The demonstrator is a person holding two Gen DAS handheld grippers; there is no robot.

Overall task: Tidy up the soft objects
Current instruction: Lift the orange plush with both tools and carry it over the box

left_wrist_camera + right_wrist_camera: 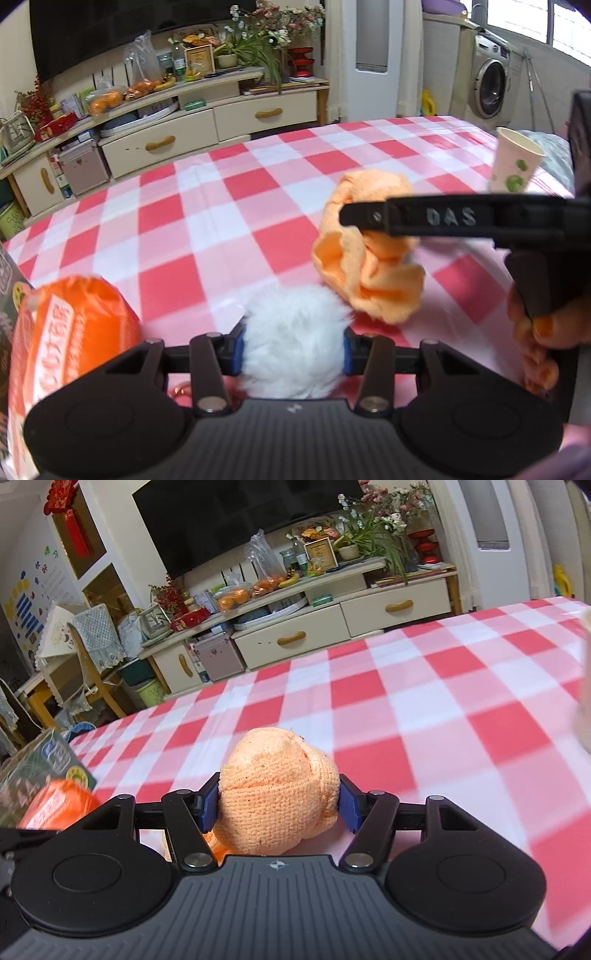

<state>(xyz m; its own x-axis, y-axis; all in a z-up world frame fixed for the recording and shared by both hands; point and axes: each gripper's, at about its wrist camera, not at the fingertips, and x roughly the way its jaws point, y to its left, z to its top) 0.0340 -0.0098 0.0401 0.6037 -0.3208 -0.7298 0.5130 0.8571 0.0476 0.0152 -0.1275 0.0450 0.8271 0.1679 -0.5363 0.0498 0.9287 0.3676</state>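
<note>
A fluffy white pompom (295,339) sits between the blue pads of my left gripper (293,349), which is shut on it low over the checked tablecloth. Just to its right hangs a crumpled peach-orange cloth (369,273), lifted off the table by my right gripper (354,216), whose black finger crosses in front of it. In the right wrist view the same knitted orange cloth (277,797) bulges between the blue pads of the right gripper (279,805), squeezed from both sides.
An orange packet (70,343) lies at the near left beside a dark green box (48,760). A paper cup (513,164) stands at the table's right edge (546,177). A hand (535,343) holds the right gripper's handle. Beyond the table is a cluttered TV cabinet (221,122).
</note>
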